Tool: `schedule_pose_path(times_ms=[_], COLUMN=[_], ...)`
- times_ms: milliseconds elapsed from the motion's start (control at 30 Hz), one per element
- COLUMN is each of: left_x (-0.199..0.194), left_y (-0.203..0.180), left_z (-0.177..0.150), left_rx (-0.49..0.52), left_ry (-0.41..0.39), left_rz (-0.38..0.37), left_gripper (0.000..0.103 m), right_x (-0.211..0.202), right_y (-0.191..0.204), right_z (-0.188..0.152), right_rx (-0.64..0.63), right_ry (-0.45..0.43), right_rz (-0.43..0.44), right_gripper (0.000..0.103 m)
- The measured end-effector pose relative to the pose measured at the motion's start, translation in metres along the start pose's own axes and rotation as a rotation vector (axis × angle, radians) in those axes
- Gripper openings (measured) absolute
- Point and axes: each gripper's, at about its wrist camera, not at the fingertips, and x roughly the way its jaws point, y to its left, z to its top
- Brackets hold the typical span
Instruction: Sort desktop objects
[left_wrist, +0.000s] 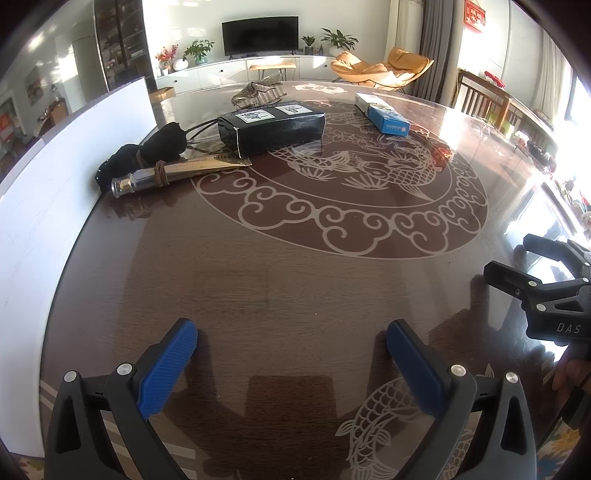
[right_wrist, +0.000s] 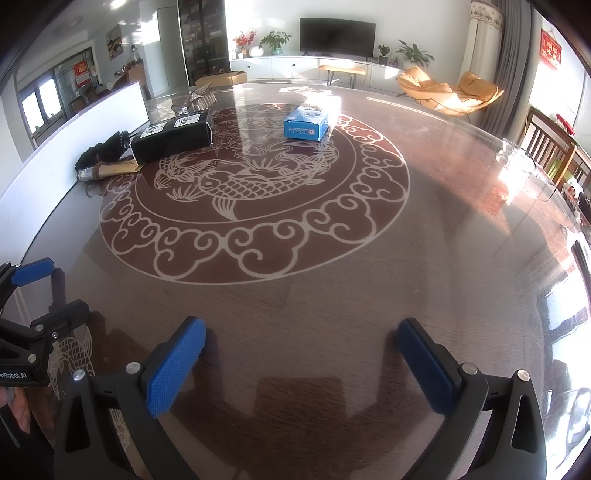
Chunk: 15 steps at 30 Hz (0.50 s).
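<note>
A black box (left_wrist: 271, 129) (right_wrist: 173, 136) lies at the far left of the round table. Beside it lie a gold tube with a clear cap (left_wrist: 173, 173) (right_wrist: 107, 170) and a black cloth bundle (left_wrist: 147, 151) (right_wrist: 101, 149). A blue and white box (left_wrist: 382, 112) (right_wrist: 308, 120) lies further right. My left gripper (left_wrist: 291, 339) is open and empty above the near table edge; it also shows in the right wrist view (right_wrist: 44, 288). My right gripper (right_wrist: 301, 338) is open and empty; it also shows in the left wrist view (left_wrist: 517, 258).
The dark table (left_wrist: 295, 277) (right_wrist: 443, 240) has a fish pattern under glass. A white board (left_wrist: 55, 206) (right_wrist: 74, 140) stands along its left edge. A silver ornament (left_wrist: 258, 94) (right_wrist: 194, 99) sits at the far side. Wooden chairs (right_wrist: 550, 147) stand at the right.
</note>
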Motion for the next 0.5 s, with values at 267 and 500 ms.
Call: schedule_pose_path(times_ms=[267, 500], left_x=[0.0, -0.002], left_y=[0.0, 0.012], left_z=[0.0, -0.002], left_rx=[0.0, -0.046], left_ry=[0.0, -0.002], left_rz=[0.0, 0.033], left_gripper=[0.103, 0.103], right_x=[0.0, 0.0], right_y=[0.0, 0.0], right_z=[0.0, 0.0], right_rx=[0.0, -0.001], right_ry=[0.0, 0.001], right_rz=[0.0, 0.001], right_gripper=[0.103, 0.103])
